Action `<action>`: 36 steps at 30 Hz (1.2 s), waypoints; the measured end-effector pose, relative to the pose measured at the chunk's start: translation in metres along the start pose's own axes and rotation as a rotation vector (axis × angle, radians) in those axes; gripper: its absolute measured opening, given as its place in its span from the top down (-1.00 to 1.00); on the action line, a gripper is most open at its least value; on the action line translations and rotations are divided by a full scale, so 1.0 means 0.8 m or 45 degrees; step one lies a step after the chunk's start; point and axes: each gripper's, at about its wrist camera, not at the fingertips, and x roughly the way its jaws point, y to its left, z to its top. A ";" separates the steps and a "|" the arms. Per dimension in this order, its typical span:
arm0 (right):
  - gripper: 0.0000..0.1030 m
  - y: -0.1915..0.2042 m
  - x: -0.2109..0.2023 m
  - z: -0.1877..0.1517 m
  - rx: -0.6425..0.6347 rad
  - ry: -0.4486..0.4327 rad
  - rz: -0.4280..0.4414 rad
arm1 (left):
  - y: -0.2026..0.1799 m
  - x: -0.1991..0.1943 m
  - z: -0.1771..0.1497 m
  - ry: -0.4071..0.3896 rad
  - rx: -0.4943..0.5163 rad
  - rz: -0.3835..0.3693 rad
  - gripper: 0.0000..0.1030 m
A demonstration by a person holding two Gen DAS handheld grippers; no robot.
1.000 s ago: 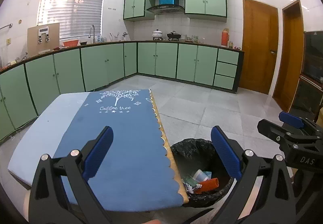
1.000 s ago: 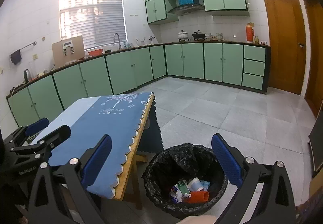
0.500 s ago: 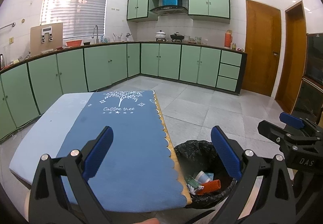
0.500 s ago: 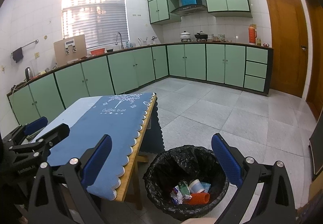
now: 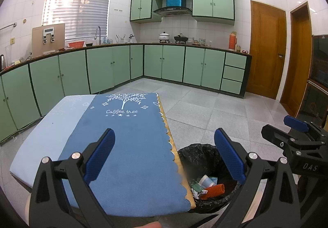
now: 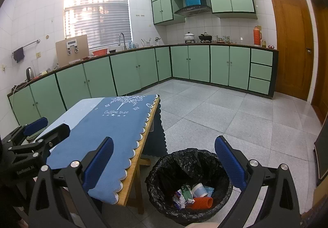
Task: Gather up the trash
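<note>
Both grippers are held with jaws spread wide and nothing between them: the left gripper [image 5: 164,158] over the blue cloth [image 5: 131,146] on the table, the right gripper [image 6: 164,164] above the black-lined bin [image 6: 188,185]. The trash [image 6: 192,197] lies inside, perhaps cups and wrappers.

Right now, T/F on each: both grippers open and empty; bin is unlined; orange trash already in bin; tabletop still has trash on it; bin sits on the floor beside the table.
1. Left gripper and right gripper are open and empty. True.
2. The bin is unlined. False: a black bag lines it.
3. An orange item lies in the bin. True.
4. Trash remains on the tablecloth. False: none is visible there.
5. The bin stands on the floor beside the table. True.
</note>
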 end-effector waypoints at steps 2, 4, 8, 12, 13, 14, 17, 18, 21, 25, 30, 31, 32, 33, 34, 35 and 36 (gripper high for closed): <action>-0.88 0.000 0.000 0.000 0.001 -0.001 0.000 | 0.001 0.001 0.000 0.002 -0.001 0.000 -0.83; -0.88 0.000 0.000 0.000 -0.001 -0.001 0.001 | 0.001 0.000 0.000 0.002 -0.001 0.001 -0.83; -0.88 0.000 0.000 0.000 -0.001 0.000 0.001 | 0.001 0.000 0.000 0.001 0.000 0.002 -0.83; -0.88 0.000 0.000 0.000 0.000 0.000 0.001 | 0.001 0.001 0.000 0.001 0.000 0.002 -0.83; -0.88 0.000 0.000 0.000 0.000 0.000 0.001 | 0.002 0.001 -0.001 0.002 -0.001 0.003 -0.83; -0.88 0.000 0.000 0.000 0.000 0.000 0.001 | 0.002 0.001 -0.001 0.003 -0.001 0.002 -0.83; -0.88 0.000 0.000 0.000 -0.001 0.000 0.001 | 0.002 0.001 0.000 0.001 0.000 0.003 -0.83; -0.88 0.001 0.000 0.000 -0.001 0.000 0.001 | 0.002 0.000 0.000 0.001 -0.001 0.002 -0.83; -0.88 0.001 0.000 0.000 -0.001 0.001 0.001 | 0.002 0.001 0.000 0.002 -0.001 0.003 -0.83; -0.88 0.001 0.000 0.000 0.000 0.000 0.001 | 0.003 0.001 -0.002 0.003 0.000 0.003 -0.83; -0.88 0.001 0.000 0.000 0.002 -0.001 0.001 | 0.003 0.000 -0.001 0.002 0.000 0.003 -0.83; -0.88 0.000 0.000 0.000 0.001 0.000 0.002 | 0.003 0.000 -0.001 0.002 -0.001 0.003 -0.83; -0.88 0.000 0.001 0.000 0.001 0.000 0.002 | 0.003 0.000 -0.001 0.002 -0.002 0.003 -0.83; -0.88 0.000 0.000 0.000 0.001 0.000 0.003 | 0.003 0.000 -0.001 0.002 -0.002 0.003 -0.83; -0.88 0.000 0.000 0.000 0.001 0.000 0.004 | 0.003 0.000 -0.001 0.002 -0.001 0.003 -0.83; -0.88 0.000 0.000 0.000 0.000 -0.001 0.003 | 0.003 0.000 -0.001 0.003 -0.001 0.002 -0.83; -0.88 0.000 0.000 0.000 0.001 -0.001 0.002 | 0.003 0.000 -0.001 0.003 -0.001 0.003 -0.83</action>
